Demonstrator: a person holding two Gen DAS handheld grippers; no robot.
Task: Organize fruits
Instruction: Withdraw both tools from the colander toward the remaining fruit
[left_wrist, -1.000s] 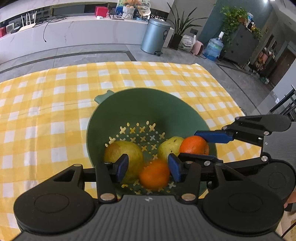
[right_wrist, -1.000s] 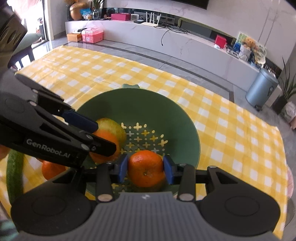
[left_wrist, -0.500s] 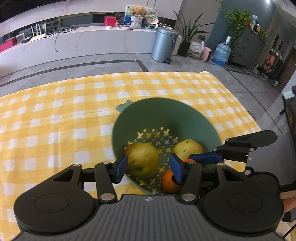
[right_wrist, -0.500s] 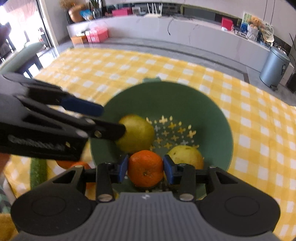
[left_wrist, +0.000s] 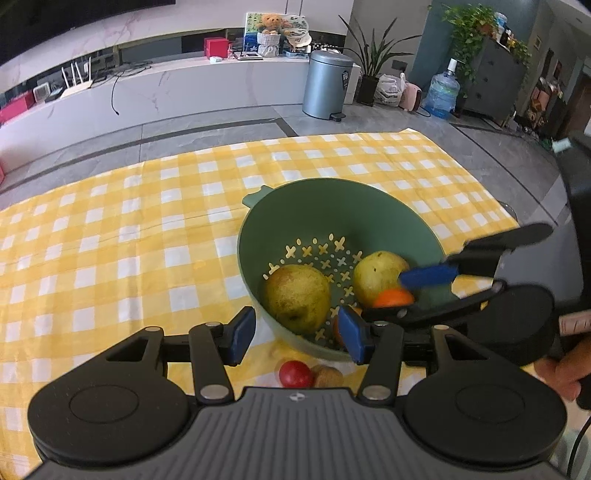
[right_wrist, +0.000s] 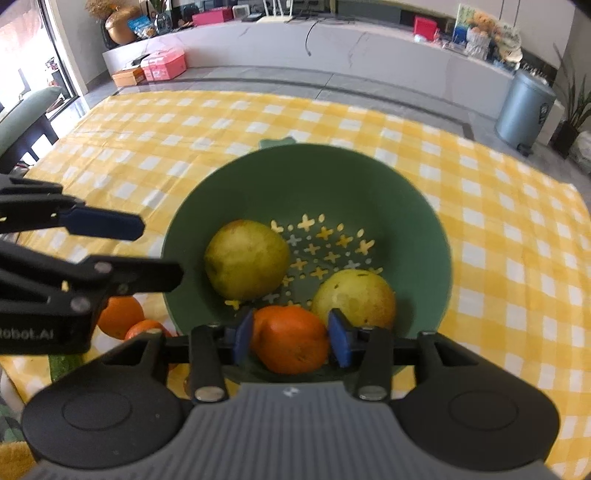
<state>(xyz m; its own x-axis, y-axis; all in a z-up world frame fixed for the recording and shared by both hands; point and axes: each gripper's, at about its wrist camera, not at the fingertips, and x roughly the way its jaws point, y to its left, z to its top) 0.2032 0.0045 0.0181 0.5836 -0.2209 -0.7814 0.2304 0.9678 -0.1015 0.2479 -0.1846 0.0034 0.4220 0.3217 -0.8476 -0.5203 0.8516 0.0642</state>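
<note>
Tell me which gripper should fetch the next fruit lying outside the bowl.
Left gripper: empty, open, outside the bowl near a red fruit. Right gripper is opening around an orange in the bowl.

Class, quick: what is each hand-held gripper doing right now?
Left hand-held gripper: open, holding nothing.
Right hand-held gripper: jaws opening, orange between them in the bowl.
</note>
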